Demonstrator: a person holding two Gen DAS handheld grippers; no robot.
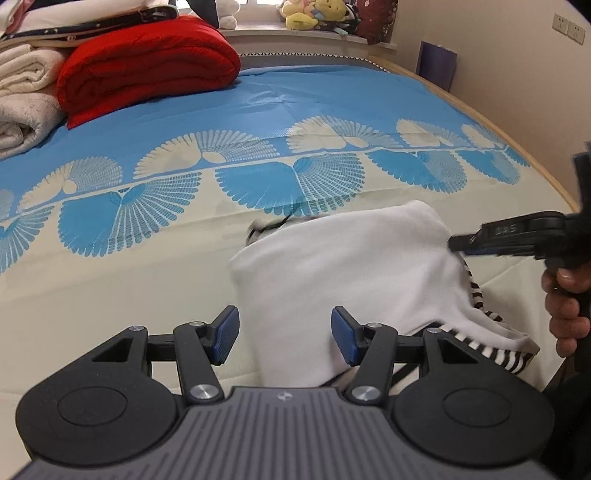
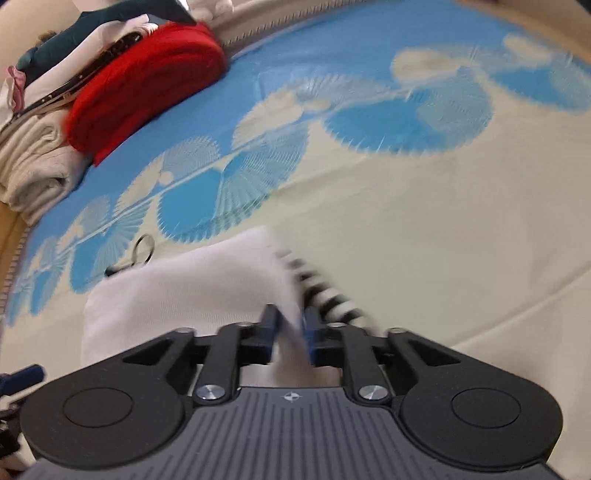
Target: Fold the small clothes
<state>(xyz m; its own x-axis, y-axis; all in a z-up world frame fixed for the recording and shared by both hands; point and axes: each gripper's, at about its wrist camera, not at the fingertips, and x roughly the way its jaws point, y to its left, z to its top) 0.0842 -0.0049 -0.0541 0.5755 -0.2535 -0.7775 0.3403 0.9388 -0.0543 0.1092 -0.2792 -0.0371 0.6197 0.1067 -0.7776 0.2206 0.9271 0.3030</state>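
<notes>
The left gripper (image 1: 284, 334) was held with jaws apart above a white garment (image 1: 343, 266) on the bed (image 1: 147, 266); the right gripper (image 1: 458, 243) was seen at the garment's right edge.

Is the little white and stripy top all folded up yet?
Not yet. Done: the white garment already lies doubled over on the bedsheet, its striped side peeking out underneath. In hand: the right tool has an edge of the white cloth between its fingers. The left tool is open and empty. Left: finishing and flattening the fold.

Red quilt (image 1: 147, 66), plush toys (image 1: 314, 14)
</notes>
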